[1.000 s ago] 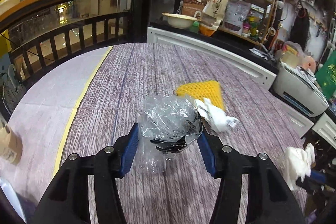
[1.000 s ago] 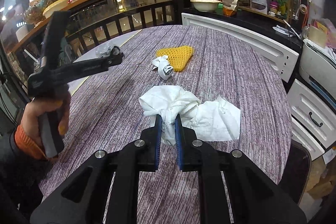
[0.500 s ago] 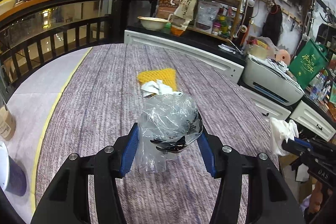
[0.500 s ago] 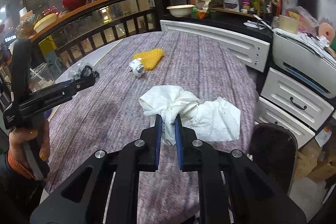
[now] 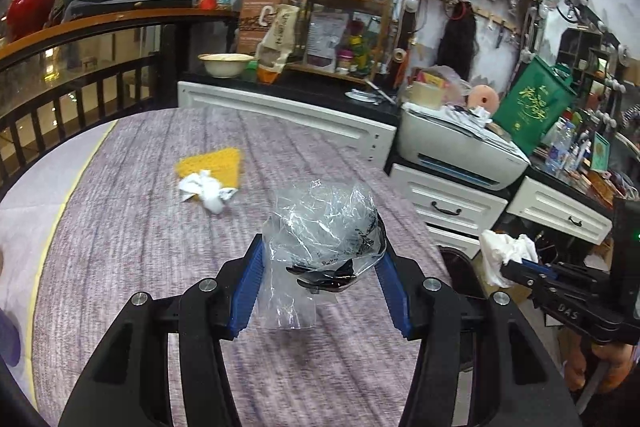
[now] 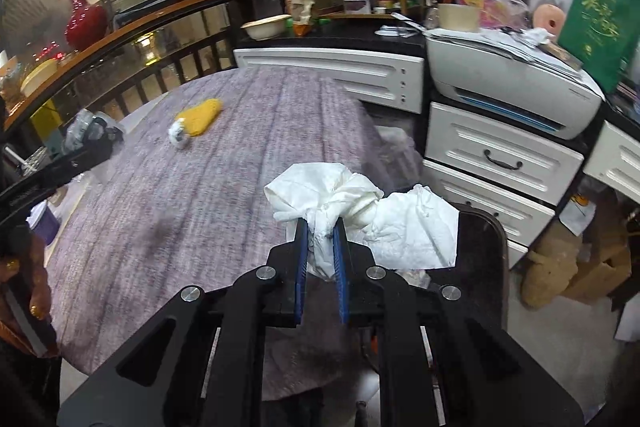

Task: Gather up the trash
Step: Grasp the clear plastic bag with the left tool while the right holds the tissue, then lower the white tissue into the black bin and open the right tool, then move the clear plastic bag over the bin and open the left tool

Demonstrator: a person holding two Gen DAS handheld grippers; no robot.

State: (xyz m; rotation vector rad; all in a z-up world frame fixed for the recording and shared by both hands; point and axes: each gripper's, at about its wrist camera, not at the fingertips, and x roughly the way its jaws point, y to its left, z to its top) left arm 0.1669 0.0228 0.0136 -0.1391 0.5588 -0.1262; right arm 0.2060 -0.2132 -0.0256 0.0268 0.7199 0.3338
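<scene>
My left gripper (image 5: 320, 251) is shut on a crumpled clear plastic bag (image 5: 320, 223) and holds it above the purple table (image 5: 140, 247). My right gripper (image 6: 320, 227) is shut on a white crumpled tissue (image 6: 360, 203), held past the table's right edge, above a dark bin (image 6: 484, 239). The tissue and right gripper also show in the left wrist view (image 5: 502, 255). A small white paper wad (image 5: 206, 189) and a yellow foam net (image 5: 214, 165) lie on the table further back. They also show in the right wrist view, the wad (image 6: 178, 137) and the net (image 6: 202, 113).
White drawers (image 6: 500, 163) with a printer (image 6: 508, 83) on top stand to the right of the table. A dark wooden railing (image 5: 60, 95) runs behind the table at left. A purple cup (image 6: 44, 225) sits at the table's left edge. Brown bags (image 6: 560, 267) lie on the floor at right.
Both grippers have swung to the right with their loads. The right gripper has moved from over the table to beyond its right edge, above the dark bin.
</scene>
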